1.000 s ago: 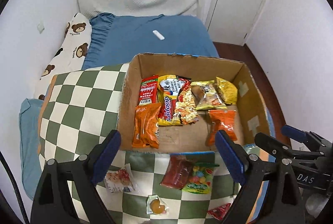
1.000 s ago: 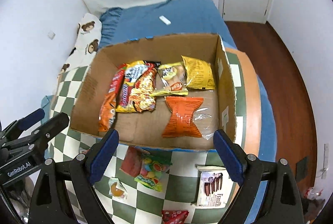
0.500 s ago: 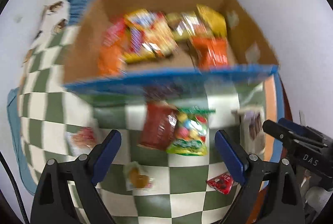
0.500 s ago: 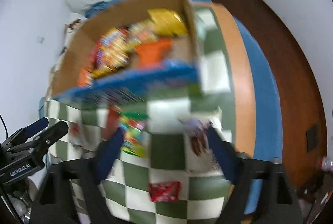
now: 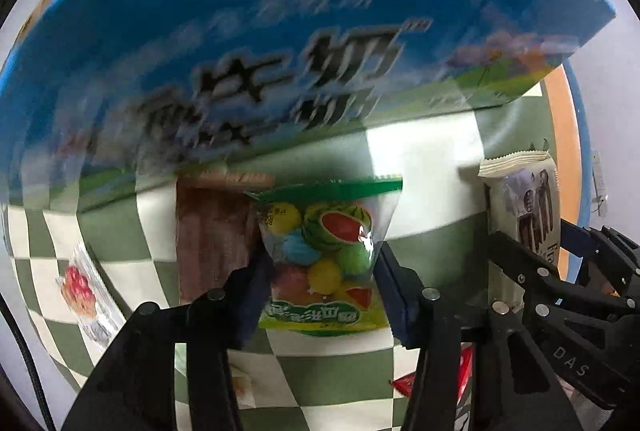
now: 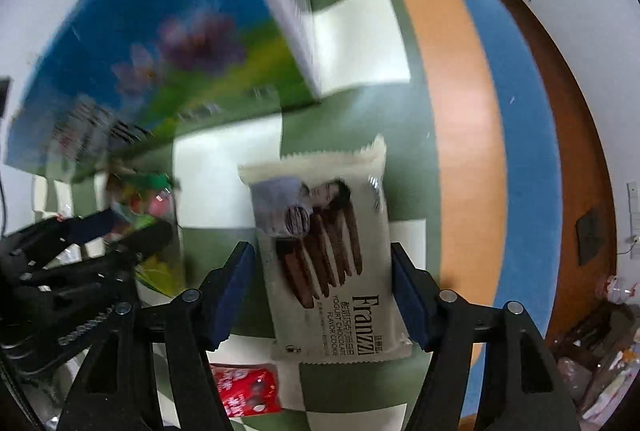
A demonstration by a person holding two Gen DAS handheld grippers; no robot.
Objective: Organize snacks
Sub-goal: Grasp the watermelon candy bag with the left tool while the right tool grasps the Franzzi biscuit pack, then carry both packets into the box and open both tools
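Observation:
In the left wrist view my left gripper (image 5: 324,291) straddles a clear candy bag (image 5: 324,251) with a watermelon print, jaws close to its sides on the checkered cloth (image 5: 420,159). A dark red packet (image 5: 212,231) lies just left of it. In the right wrist view my right gripper (image 6: 320,291) is open around a white Franzzi chocolate cookie pack (image 6: 328,251), jaws beside its edges. The blue outer wall of the snack box (image 5: 280,31) fills the top of both views, close ahead.
A small fruit-print packet (image 5: 84,287) lies at the left. A red candy packet (image 6: 244,391) lies near the right gripper's left finger. The orange table rim (image 6: 460,111), blue bedding and wood floor (image 6: 568,135) lie to the right.
Both grippers have dropped from above the box down to the cloth in front of it. The left now straddles the candy bag and the right straddles the cookie pack.

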